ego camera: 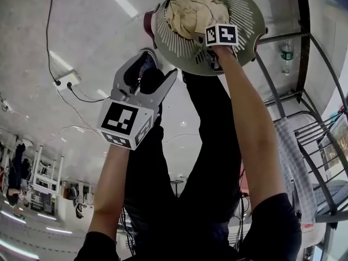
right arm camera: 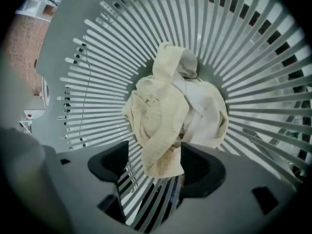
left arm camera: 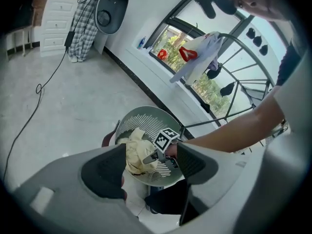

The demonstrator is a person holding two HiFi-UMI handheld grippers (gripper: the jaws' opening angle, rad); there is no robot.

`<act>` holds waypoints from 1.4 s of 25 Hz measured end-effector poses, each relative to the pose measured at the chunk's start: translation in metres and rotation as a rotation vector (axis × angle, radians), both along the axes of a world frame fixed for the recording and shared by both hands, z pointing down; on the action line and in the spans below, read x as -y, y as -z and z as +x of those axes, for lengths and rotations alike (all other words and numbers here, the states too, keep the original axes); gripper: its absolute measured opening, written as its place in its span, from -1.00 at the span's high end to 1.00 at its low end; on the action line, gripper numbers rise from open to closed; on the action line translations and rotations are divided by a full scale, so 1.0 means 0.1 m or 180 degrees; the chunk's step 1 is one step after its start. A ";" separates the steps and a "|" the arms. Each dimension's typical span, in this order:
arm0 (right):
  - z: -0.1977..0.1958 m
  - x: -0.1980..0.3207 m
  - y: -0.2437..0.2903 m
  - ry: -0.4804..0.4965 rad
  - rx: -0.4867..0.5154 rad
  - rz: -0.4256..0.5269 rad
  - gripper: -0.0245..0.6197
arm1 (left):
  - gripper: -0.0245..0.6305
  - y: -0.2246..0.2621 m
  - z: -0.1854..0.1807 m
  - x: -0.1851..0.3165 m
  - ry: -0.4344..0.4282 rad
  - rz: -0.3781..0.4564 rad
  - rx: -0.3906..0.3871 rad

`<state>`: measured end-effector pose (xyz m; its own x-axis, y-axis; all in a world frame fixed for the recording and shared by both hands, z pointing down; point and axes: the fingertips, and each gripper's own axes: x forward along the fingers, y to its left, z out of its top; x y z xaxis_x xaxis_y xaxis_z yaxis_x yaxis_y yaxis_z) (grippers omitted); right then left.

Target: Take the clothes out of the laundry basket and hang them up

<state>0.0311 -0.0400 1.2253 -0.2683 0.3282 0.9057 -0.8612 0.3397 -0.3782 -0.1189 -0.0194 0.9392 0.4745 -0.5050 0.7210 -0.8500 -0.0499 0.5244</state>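
**Ana:** Where do the clothes sit?

**Ben:** A crumpled cream-coloured garment (right arm camera: 163, 116) lies bunched in the bottom of the round grey slatted plastic laundry basket (right arm camera: 253, 57). A paler whitish cloth (right arm camera: 207, 113) is tucked against it. The basket stands on the pale glossy floor (ego camera: 81, 37), close to the person's dark trouser legs (ego camera: 206, 145).

**Ana:** And the right gripper?

**Ben:** The right gripper (right arm camera: 153, 167) points steeply down into the basket. Its jaws stand wide apart. A hanging fold of the cream garment reaches in between them and lies close against one pad (right arm camera: 200, 167), but it is not pinched.

**Ana:** The left one?

**Ben:** The left gripper (left arm camera: 151, 165) hangs higher, above the basket and off to one side, tilted downward. Its jaws are spread as well, with nothing between them. The basket and the other gripper show through the gap, well beyond.

**Ana:** Is anything hung up?

**Ben:** In the left gripper view, a white garment with a red print (left arm camera: 195, 55) hangs on the black metal drying rack (left arm camera: 243, 57) in front of a window (left arm camera: 170, 43). In the head view the rack stands just beside the basket, and a clear plastic bottle (ego camera: 286, 50) is near it.
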 end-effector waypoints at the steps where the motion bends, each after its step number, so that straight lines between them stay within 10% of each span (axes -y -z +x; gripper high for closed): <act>1: 0.00 -0.02 -0.07 -0.0010 -0.0001 -0.0033 -0.10 | -0.03 -0.03 0.02 -0.03 -0.0040 0.0001 0.0022; 5: -0.08 -0.08 -0.26 -0.0109 0.0036 -0.0206 -0.05 | -0.03 -0.12 0.13 -0.11 -0.0169 0.0001 -0.0019; 11: -0.08 -0.09 -0.22 0.0148 0.0017 -0.0160 0.85 | -0.03 -0.11 0.35 -0.20 -0.0322 -0.0011 -0.0069; 35: -0.20 0.19 2.92 0.0324 0.0889 0.0929 0.89 | -0.03 1.51 0.36 -0.03 -0.0749 0.0186 0.0207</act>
